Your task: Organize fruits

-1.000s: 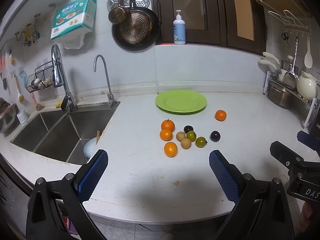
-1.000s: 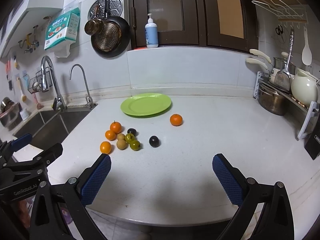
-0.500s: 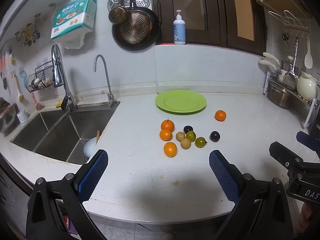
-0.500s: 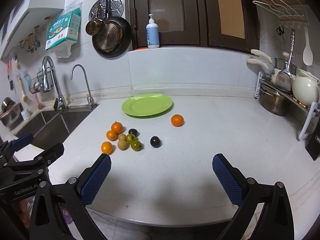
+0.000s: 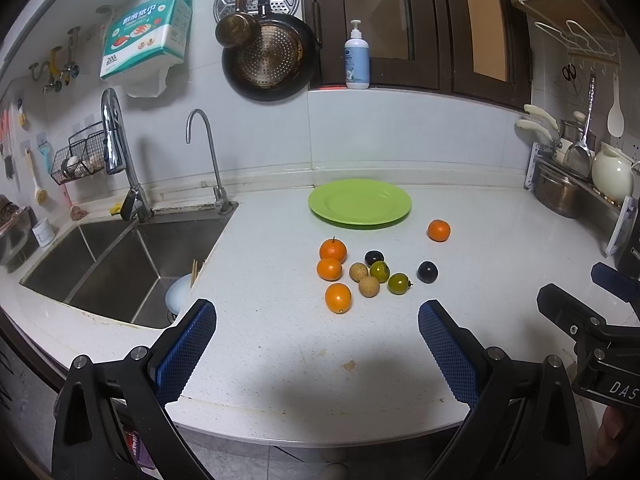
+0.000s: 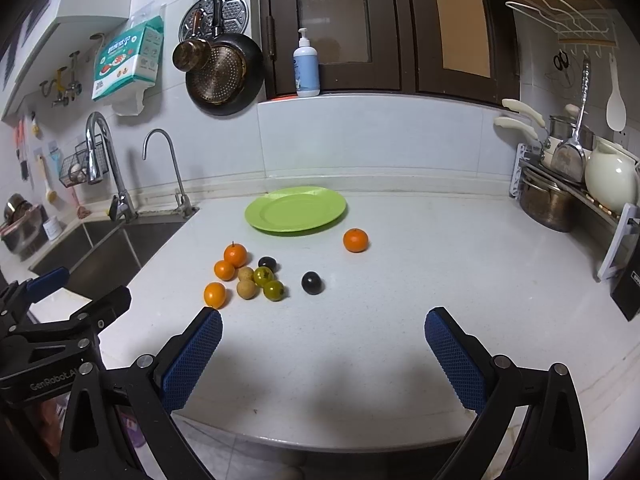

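A green plate (image 5: 359, 201) (image 6: 295, 208) sits empty at the back of the white counter. In front of it lies a cluster of small fruits: three oranges (image 5: 338, 298) (image 6: 215, 295), two tan fruits (image 5: 368, 286), two green fruits (image 5: 399, 283) (image 6: 273, 290) and a dark fruit (image 5: 373, 257). Another dark fruit (image 5: 427, 272) (image 6: 311, 282) and a lone orange (image 5: 439, 230) (image 6: 355, 240) lie apart to the right. My left gripper (image 5: 317, 324) is open and empty, short of the cluster. My right gripper (image 6: 323, 330) is open and empty, near the counter's front edge.
A steel sink (image 5: 108, 264) with two taps is at the left. A dish rack with a pot (image 5: 560, 196) and a cream jug (image 6: 610, 178) stands at the right. Pans hang on the back wall, and a soap bottle (image 5: 357, 62) stands on the ledge.
Both grippers have drifted very slightly; the fruits and the plate have not moved. Both grippers stay open.
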A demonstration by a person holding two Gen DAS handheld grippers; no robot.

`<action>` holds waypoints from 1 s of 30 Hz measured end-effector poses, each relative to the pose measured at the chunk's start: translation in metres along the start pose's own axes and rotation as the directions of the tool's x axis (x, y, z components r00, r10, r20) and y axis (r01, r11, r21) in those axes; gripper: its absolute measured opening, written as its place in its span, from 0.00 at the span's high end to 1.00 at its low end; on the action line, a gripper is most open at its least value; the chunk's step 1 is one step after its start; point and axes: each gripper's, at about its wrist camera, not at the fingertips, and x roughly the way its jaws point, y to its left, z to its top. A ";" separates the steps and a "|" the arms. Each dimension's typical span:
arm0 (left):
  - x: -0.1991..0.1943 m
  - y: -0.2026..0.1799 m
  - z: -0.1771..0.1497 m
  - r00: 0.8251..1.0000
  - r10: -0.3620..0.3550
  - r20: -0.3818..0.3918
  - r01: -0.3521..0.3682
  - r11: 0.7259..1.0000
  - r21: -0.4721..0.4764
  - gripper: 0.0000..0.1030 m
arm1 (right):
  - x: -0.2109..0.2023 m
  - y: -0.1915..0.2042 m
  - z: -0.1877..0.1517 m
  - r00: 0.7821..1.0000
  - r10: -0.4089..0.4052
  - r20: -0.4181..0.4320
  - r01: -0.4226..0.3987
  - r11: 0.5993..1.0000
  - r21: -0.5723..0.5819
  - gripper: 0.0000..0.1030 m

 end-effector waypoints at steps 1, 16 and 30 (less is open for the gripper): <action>0.000 0.000 0.000 1.000 -0.001 0.001 0.001 1.000 0.000 0.00 | 0.000 -0.001 0.000 1.000 0.000 0.000 0.000 1.000 0.000 0.01; 0.001 0.000 -0.001 1.000 -0.004 -0.007 0.004 1.000 0.001 0.00 | 0.001 0.000 0.001 1.000 0.002 -0.003 -0.002 1.000 0.000 0.01; 0.020 0.002 0.002 0.999 0.000 -0.032 0.001 1.000 0.023 0.00 | 0.019 0.005 0.006 0.999 0.030 -0.029 -0.030 0.999 -0.014 0.01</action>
